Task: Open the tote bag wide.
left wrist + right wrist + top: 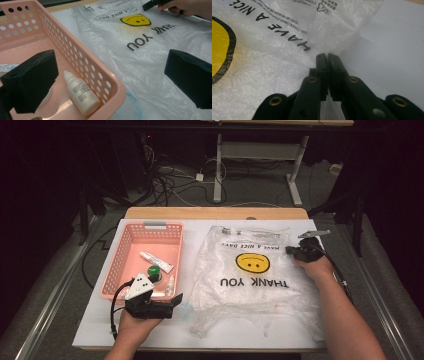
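My right gripper (pixel 327 57) pinches the plastic bag (pixel 250 275), which lies flat on the table (pixel 95 330). My left gripper (pixel 172 304) is wide open beside the pink basket (pixel 127 245). I think nothing is packed yet.

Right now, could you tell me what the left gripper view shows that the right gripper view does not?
The left gripper view alone shows the pink basket with a small white bottle lying inside, the bag's "THANK YOU" print, and its own jaws wide apart. The right gripper view alone shows its jaws pressed together on the bag's edge. Both share the plastic bag with its yellow smiley and the white table.
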